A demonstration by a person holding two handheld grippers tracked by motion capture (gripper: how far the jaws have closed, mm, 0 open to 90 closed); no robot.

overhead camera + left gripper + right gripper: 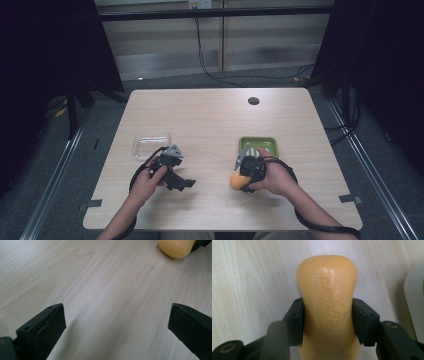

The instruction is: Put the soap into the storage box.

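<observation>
Count on desk [210, 115]: 1 orange soap bar [328, 305], 1 green tray [258, 145], 1 clear container [151, 144], 2 tools — left tool [180, 183], right tool [239, 180].

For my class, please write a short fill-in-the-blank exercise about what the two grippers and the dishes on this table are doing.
1. The right gripper is shut on a bar of orange ____.
2. The left gripper has its jaws ____, with nothing between them.
3. The green tray lies just beyond the ____ gripper.
4. The clear container looks ____.

Missing words: soap; open; right; empty
</observation>
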